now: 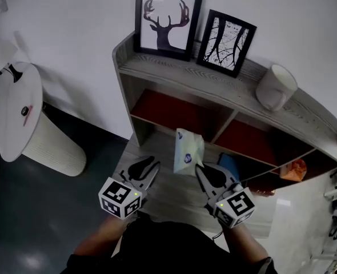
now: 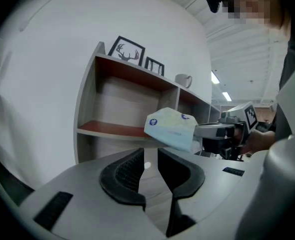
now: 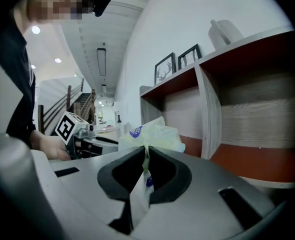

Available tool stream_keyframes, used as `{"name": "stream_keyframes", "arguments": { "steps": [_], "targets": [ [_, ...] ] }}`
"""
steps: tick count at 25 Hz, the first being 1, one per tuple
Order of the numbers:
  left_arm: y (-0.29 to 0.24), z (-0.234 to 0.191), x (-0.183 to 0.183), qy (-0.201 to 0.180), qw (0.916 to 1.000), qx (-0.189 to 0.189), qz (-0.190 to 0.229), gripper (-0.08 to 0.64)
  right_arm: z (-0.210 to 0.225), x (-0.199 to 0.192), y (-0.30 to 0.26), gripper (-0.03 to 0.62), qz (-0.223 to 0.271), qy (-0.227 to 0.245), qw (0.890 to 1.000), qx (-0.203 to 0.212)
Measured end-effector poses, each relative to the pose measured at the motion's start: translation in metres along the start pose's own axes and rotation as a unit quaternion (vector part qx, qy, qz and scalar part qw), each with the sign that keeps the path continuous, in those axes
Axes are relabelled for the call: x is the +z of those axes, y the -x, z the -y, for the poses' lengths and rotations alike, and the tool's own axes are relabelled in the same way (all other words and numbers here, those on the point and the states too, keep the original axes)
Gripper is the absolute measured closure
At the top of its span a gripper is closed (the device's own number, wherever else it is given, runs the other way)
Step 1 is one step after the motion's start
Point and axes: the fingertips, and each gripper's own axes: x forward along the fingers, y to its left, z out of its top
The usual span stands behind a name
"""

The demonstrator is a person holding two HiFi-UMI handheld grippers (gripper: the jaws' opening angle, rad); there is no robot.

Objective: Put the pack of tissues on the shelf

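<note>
The pale green-white pack of tissues (image 1: 188,150) hangs in the air in front of the grey shelf unit (image 1: 174,68) with red boards inside. My right gripper (image 1: 200,168) is shut on the pack's lower edge. In the right gripper view the thin wrapper edge (image 3: 145,160) is pinched between the jaws and the pack (image 3: 155,133) bulges beyond them. My left gripper (image 1: 152,168) stands to the left of the pack, its jaws a little apart with nothing between them. The left gripper view shows the pack (image 2: 171,128) ahead and to the right of the left gripper (image 2: 150,165).
On the shelf's top stand two framed pictures (image 1: 167,19) (image 1: 226,41) and a white mug (image 1: 276,86). A blue thing (image 1: 228,163) and an orange thing (image 1: 295,169) lie low on the right. A white round stand (image 1: 20,110) is on the dark floor at left.
</note>
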Motion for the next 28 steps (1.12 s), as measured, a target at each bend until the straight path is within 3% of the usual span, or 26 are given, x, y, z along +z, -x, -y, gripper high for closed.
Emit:
{"name": "stream_keyframes", "arguments": {
  "steps": [7, 13, 18, 22, 26, 28],
  "targets": [
    [0.003, -0.048, 0.016, -0.004, 0.9988, -0.05, 0.0, 0.471, 0.035, 0.009, -0.044, 0.565, -0.015, -0.027, 0.992, -0.122],
    [0.001, -0.067, 0.023, -0.007, 0.9953, -0.096, -0.004, 0.471, 0.049, 0.004, -0.074, 0.565, -0.021, -0.058, 0.982, -0.181],
    [-0.001, -0.077, 0.027, -0.004, 0.9925, -0.122, -0.002, 0.471, 0.055, 0.011, -0.098, 0.563, -0.015, -0.068, 0.977, -0.203],
    [0.0, -0.085, 0.027, 0.002, 0.9913, -0.132, 0.0, 0.471, 0.051, 0.018, -0.127, 0.561, -0.018, -0.07, 0.979, -0.191],
    [0.0, -0.092, 0.025, 0.01, 0.9908, -0.135, -0.001, 0.471, 0.039, 0.025, -0.151, 0.442, -0.024, -0.058, 0.984, -0.17],
    [0.0, -0.092, 0.024, 0.014, 0.9902, -0.139, -0.002, 0.471, 0.036, 0.028, -0.147, 0.427, -0.02, -0.051, 0.983, -0.173]
  ]
}}
